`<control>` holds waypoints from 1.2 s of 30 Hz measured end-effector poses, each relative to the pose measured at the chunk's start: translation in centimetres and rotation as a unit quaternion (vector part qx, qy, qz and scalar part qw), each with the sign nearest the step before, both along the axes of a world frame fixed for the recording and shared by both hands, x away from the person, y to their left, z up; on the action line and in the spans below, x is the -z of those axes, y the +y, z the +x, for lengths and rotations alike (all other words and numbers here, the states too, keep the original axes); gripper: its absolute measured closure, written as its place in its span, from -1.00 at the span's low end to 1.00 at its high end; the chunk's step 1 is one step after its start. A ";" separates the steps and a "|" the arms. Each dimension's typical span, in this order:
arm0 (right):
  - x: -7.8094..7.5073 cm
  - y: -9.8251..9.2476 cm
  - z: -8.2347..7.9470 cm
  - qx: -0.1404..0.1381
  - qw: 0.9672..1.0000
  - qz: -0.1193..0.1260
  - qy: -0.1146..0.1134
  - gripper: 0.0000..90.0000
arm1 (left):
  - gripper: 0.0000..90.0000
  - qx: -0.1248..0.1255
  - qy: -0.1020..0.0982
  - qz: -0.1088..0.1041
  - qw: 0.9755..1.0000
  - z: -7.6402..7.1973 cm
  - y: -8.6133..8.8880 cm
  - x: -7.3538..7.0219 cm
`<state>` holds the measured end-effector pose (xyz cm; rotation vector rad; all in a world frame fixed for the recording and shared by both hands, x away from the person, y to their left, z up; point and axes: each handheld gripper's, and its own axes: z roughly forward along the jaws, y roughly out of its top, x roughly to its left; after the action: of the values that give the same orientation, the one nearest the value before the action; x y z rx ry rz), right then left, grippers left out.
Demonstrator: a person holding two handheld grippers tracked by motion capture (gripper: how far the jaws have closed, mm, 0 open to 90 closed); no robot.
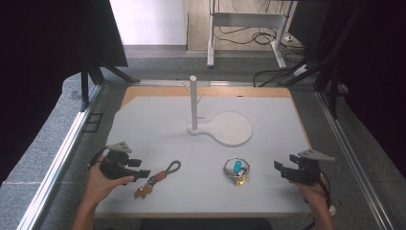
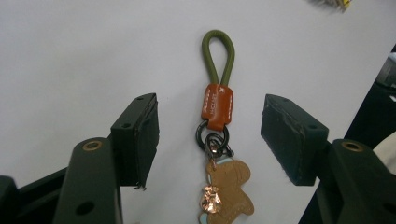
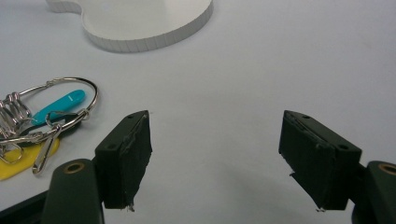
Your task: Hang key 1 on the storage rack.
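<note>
At the left of the high view, the person's left hand wraps the black left gripper low over the white tabletop, pointing it rightward toward an olive-green cord keychain with an orange leather clasp and a tan bear-shaped charm. In the left gripper view its jaws stand wide apart with the keychain lying flat between them, touched by neither pad. The cord is a smooth loop, the clasp stitched, and a dark ring links it to the charm.

Further right stands a white post on a rounded flat base.

Near the front lies a silver wire ring bearing a teal tag and a yellow tag.

At the right, the right hand holds the right gripper pointing left, jaws spread and empty, the wire ring just beside its left jaw.
</note>
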<state>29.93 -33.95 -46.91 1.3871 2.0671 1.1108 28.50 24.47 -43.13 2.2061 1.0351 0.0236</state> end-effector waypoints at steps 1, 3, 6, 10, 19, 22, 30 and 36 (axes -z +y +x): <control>0.0 0.0 0.0 0.000 1.000 0.000 0.000 -0.43 | -0.17 0.000 0.000 0.000 1.000 0.0 0.0 0.0; 0.0 0.1 0.0 -0.005 1.000 0.000 0.000 -0.42 | -0.17 0.003 0.002 0.002 1.000 0.0 -0.1 -0.1; 0.0 0.1 -0.1 -0.007 1.000 -0.002 0.001 -0.41 | -0.18 0.007 0.004 0.006 1.000 0.1 -0.3 -0.6; 0.0 0.2 -0.3 -0.016 1.000 -0.006 0.002 -0.40 | -0.18 0.018 0.002 0.010 1.000 0.5 -0.7 -1.6; 0.1 0.2 -0.1 -0.018 1.000 -0.013 0.008 -0.40 | -0.18 0.041 0.008 0.032 0.999 0.8 -1.8 -2.4; 0.1 0.5 0.0 -0.023 1.000 -0.011 0.010 -0.38 | -0.17 0.051 0.012 0.050 0.997 0.8 -2.2 -2.7; 0.3 0.6 -0.1 -0.034 0.999 -0.013 0.020 -0.35 | -0.16 0.060 0.023 0.065 0.996 1.6 -2.9 -2.4; 0.3 0.6 0.0 -0.034 0.999 -0.013 0.019 -0.35 | -0.14 0.072 0.034 0.077 0.994 2.1 -3.5 -2.0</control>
<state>29.95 -33.37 -47.21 1.3430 2.1628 1.0895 30.56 21.01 -41.13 2.4322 0.9362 -0.0383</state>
